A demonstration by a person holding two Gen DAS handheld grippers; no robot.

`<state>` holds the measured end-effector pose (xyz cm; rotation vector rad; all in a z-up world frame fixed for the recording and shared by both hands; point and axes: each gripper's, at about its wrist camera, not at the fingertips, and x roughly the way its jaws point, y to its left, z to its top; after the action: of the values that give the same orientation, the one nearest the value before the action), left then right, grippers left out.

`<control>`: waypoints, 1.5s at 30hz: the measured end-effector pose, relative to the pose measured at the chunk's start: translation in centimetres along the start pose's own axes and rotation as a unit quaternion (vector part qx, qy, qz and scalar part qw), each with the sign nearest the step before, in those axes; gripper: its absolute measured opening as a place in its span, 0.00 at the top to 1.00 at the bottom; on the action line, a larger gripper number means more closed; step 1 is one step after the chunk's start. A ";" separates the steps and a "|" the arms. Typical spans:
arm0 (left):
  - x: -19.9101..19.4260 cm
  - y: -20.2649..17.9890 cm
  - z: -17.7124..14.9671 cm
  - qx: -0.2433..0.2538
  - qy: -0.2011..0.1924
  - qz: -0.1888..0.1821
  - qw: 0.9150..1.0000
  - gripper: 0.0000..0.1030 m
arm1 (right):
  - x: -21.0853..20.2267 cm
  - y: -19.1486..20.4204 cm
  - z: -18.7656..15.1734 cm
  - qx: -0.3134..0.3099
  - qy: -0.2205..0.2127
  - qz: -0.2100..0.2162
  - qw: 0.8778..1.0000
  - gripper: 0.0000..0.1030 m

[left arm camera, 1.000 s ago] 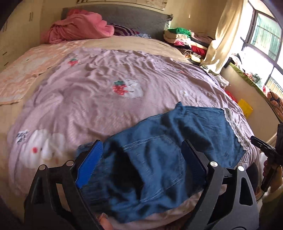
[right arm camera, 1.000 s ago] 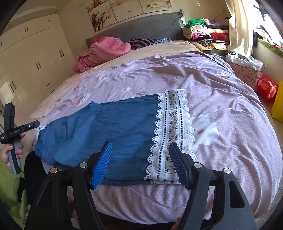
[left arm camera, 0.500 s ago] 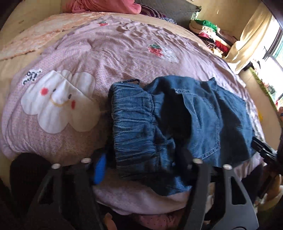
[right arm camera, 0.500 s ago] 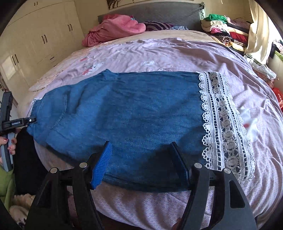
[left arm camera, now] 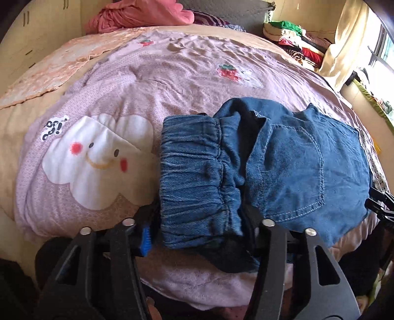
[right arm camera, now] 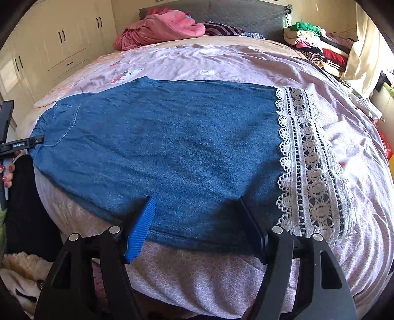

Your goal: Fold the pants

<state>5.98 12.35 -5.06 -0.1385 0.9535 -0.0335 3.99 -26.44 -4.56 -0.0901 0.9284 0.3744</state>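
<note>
Blue denim pants (left arm camera: pixel 295 167) lie across the pink quilt (left arm camera: pixel 123 86), and their gathered elastic waistband (left arm camera: pixel 197 177) is bunched at the near bed edge. My left gripper (left arm camera: pixel 199 226) has that waistband filling the gap between its fingers and touching both, while its jaws are opening slightly. In the right wrist view the pants (right arm camera: pixel 172 142) lie flat, with a white lace hem (right arm camera: pixel 310 160) at the right. My right gripper (right arm camera: pixel 197 216) is open, its fingertips resting on the leg's near edge. The left gripper (right arm camera: pixel 14 145) shows at the far left with a hand (right arm camera: pixel 7 172).
A pink blanket (right arm camera: pixel 160 29) lies heaped by the grey headboard (right arm camera: pixel 246 14). A pile of folded clothes (right arm camera: pixel 315 44) sits at the back right beside a curtain (left arm camera: pixel 344 44). Wardrobe doors (right arm camera: pixel 61 44) line the left wall. The quilt (right arm camera: pixel 246 270) drops off at the near edge.
My left gripper dropped onto the waistband end and its jaws narrowed around it. My right gripper sank and shifted left, from the lace hem to the plain denim edge.
</note>
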 end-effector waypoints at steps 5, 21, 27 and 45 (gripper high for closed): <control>-2.5 1.0 0.2 -0.017 -0.020 -0.001 1.000 0.32 | -2.5 -0.6 -0.3 0.028 -0.019 0.028 0.999 0.34; -3.8 -13.1 3.4 0.113 -0.057 -0.096 0.987 0.14 | -5.3 -0.8 2.0 0.046 -0.081 0.014 0.996 0.28; 1.8 -17.2 2.3 0.164 -0.006 -0.096 0.982 0.14 | -2.5 -2.1 1.6 0.076 -0.036 -0.003 0.996 0.28; 1.3 -17.5 2.6 0.172 0.002 -0.112 0.979 0.10 | -8.3 -6.1 -1.0 0.135 -0.098 -0.006 0.986 0.28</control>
<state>9.41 -4.86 -2.28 0.0743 0.9196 -0.4041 0.91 -34.64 0.87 0.1874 0.7755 0.2378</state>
